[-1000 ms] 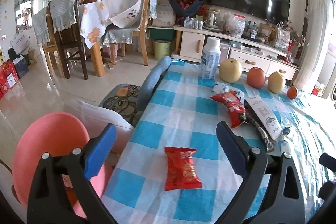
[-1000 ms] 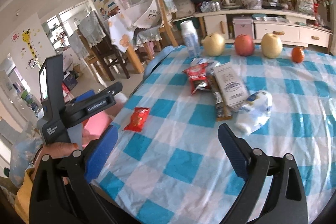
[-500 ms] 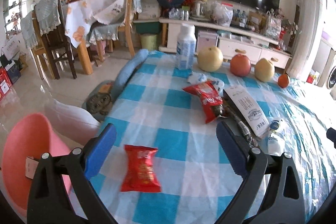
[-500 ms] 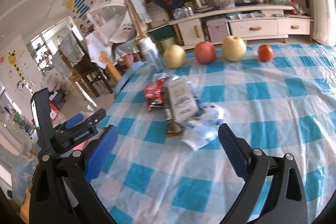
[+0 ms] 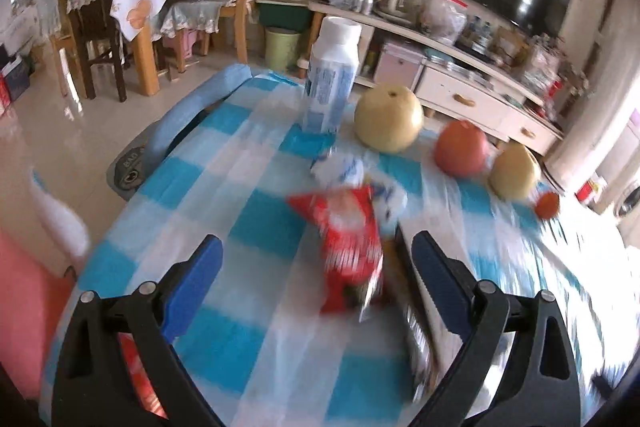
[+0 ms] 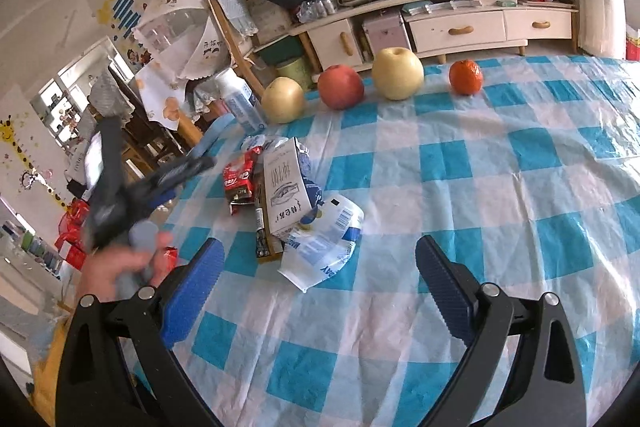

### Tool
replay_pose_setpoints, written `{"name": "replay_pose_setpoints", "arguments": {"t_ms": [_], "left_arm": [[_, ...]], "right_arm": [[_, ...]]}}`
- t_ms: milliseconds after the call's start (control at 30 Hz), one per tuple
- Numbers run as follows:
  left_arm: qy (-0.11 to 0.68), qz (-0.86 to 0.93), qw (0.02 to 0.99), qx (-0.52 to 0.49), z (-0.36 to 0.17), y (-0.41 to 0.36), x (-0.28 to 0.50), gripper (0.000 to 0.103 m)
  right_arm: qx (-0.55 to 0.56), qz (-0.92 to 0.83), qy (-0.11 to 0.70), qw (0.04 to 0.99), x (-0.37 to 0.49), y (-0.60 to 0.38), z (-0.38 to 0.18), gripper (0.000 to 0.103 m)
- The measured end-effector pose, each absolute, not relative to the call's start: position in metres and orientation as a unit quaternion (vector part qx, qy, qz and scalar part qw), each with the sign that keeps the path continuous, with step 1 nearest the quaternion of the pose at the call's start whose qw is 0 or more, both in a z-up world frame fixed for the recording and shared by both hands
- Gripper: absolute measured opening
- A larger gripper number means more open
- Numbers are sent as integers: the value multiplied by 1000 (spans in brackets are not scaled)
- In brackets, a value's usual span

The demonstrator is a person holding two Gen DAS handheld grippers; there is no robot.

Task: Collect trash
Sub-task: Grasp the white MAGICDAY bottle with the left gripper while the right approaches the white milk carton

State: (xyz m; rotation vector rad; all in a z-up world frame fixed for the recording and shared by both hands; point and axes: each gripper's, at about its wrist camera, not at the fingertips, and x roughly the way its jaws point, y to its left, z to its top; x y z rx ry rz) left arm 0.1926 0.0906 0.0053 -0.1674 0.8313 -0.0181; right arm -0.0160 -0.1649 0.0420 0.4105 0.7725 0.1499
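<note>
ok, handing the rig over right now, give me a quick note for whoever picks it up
Left tool: open, empty, over the red snack wrapper; view blurred.
Right tool: open, empty, pointing at the crumpled white plastic bag.
Trash pile mid-table: the red wrapper, a milk carton and the plastic bag. A small red packet lies apart at the table's near-left edge.
Fruit row and white bottle stand at the far edge.
Done: nothing gripped. Left: all the trash.
</note>
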Motion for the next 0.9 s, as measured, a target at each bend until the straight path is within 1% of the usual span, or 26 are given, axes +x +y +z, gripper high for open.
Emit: {"name": "replay_pose_setpoints", "arguments": {"t_ms": [100,233,433,633,700,900], "left_arm": [[410,7,908,-88,0,82,227,93],[442,29,892,-87,-13,75,280,82],[482,59,871,-66,-35,75,325,76],[501,31,864,-35,-40,59,335,74],[505,18,861,-45,-40,58,331,70],[509,-42,857,-68,-43,47,297,69]], "right_arm": [[195,74,381,901,-13,-170,40,95],[202,82,397,892,-9,-174,34,95],[200,100,412,883,-8,-169,27,95],[205,105,412,882,-10,-170,29,95],[210,102,410,882,-11,-173,29,95],[216,90,402,885,-13,-185,33,95]]}}
